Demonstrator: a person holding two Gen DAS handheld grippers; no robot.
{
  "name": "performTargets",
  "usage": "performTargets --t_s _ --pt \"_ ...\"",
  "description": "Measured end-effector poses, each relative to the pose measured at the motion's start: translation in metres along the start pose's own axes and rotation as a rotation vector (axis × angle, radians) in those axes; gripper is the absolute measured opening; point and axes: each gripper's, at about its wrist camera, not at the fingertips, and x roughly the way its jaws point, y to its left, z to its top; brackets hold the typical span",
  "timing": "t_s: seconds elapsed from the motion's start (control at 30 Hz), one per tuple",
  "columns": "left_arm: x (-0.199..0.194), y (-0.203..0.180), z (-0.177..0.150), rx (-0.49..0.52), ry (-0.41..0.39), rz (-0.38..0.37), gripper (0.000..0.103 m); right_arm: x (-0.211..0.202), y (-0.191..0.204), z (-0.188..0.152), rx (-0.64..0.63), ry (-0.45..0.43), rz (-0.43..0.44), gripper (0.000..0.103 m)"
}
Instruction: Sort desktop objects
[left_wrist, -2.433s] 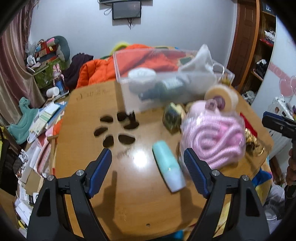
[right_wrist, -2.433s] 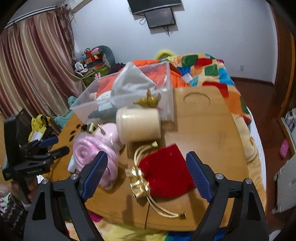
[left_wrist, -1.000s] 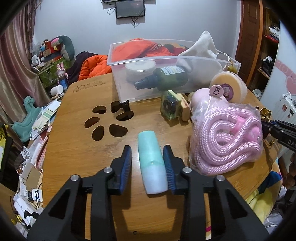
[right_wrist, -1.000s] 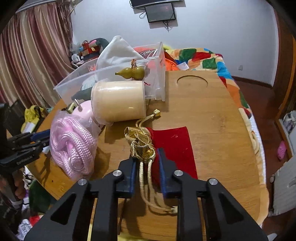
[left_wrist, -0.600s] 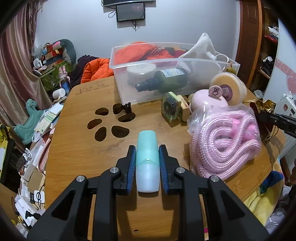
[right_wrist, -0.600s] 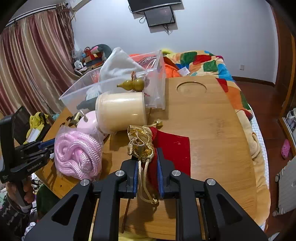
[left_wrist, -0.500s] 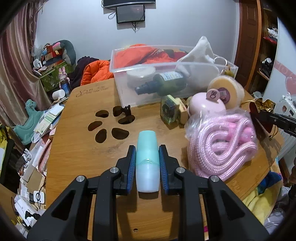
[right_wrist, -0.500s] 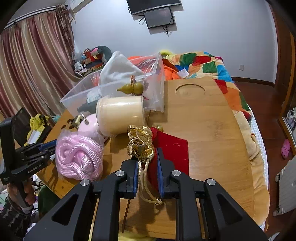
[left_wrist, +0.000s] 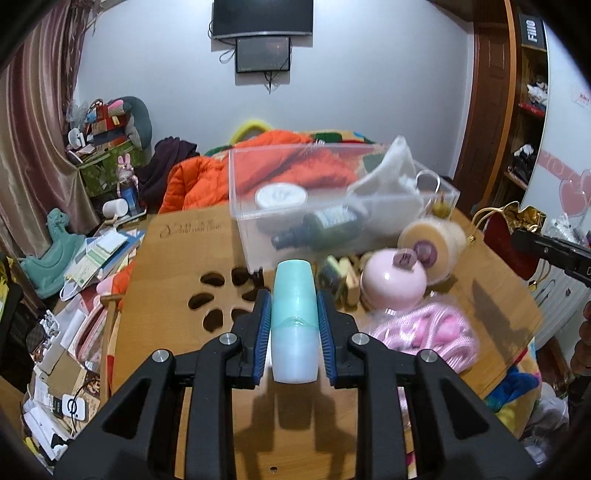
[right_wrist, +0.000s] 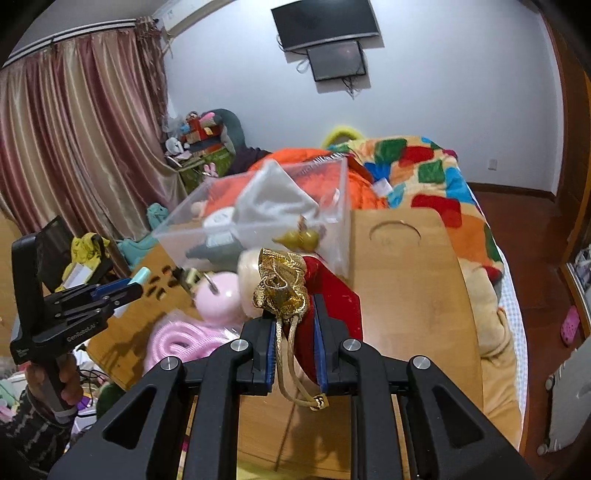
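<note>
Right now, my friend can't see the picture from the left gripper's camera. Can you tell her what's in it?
The left gripper is shut on a mint-green bottle, held above a wooden table. Behind it stands a clear plastic bin holding a dark bottle and a white pouch. A pink round case and bagged pink rope sit to the right.

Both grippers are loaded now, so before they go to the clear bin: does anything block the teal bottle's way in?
Nothing visible. The teal bottle in the left gripper is lifted, and the clear bin ahead has an open top.
</note>
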Motion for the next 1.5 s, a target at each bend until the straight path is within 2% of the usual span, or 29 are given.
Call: performTargets --t_s 0.2,0.4,0.47,0.63,0.83,0.97,1.17,1.3,1.4,1.5 --pt "-0.005 0.001 0.016 -0.016 -0.042 -0.024 0.024 -0.002 0.017 0.015 -0.041 -0.021 0.024 0.015" --pt "-0.004 0.001 0.028 -0.011 -0.050 -0.045 0.024 0.003 0.029 0.031 -0.062 -0.048 0.037 0.015" --pt "-0.003 0.002 0.031 -0.008 -0.055 -0.046 0.024 0.008 0.029 0.037 -0.053 -0.045 0.062 0.015" --pt "0.000 0.008 0.043 -0.020 -0.063 -0.064 0.024 0.022 0.030 0.048 -0.066 -0.047 0.044 0.015" --pt "0.008 0.016 0.058 -0.026 -0.075 -0.061 0.024 0.044 0.029 0.064 -0.054 -0.042 0.073 0.015" --pt "0.017 0.023 0.055 -0.046 -0.036 -0.087 0.024 0.054 0.032 0.072 -0.060 -0.043 0.098 0.015" --pt "0.035 0.020 0.024 -0.026 0.066 -0.074 0.025 0.062 0.040 0.082 -0.081 -0.051 0.117 0.015" --pt "0.052 0.021 0.006 -0.045 0.144 -0.075 0.031 0.067 0.044 0.091 -0.087 -0.054 0.129 0.015" --pt "0.059 0.025 -0.001 -0.076 0.174 -0.085 0.037 0.070 0.048 0.096 -0.099 -0.059 0.132 0.015" --pt "0.065 0.026 -0.003 -0.085 0.195 -0.089 0.038 0.075 0.053 0.101 -0.113 -0.057 0.134 0.015"
